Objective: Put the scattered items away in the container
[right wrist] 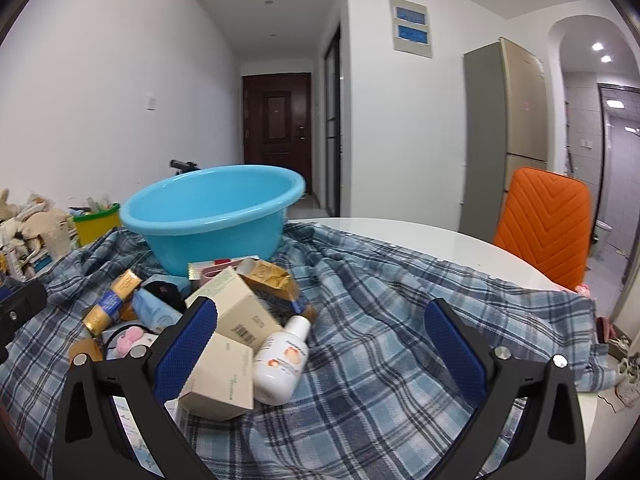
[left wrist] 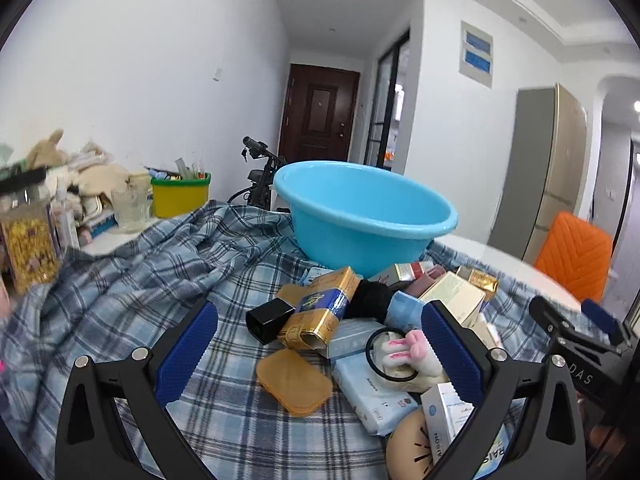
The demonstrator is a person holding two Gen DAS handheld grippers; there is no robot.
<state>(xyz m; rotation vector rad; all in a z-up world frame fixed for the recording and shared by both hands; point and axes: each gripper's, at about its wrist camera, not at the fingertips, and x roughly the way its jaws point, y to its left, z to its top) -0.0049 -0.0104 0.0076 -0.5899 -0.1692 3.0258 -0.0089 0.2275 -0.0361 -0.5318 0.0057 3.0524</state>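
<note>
1. Currently the left gripper (left wrist: 320,344) hangs with its fingers spread wide, holding nothing, above an amber soap dish (left wrist: 294,383).
2. Likewise the right gripper (right wrist: 320,340) gapes empty beside a white lotion bottle (right wrist: 282,360).
3. Behind the scattered boxes, the blue basin (right wrist: 212,216) sits on the plaid cloth (right wrist: 380,320).

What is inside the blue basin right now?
The visible inner wall of the blue basin shows nothing; its bottom is hidden behind the near rim, so contents cannot be ruled out.
</note>
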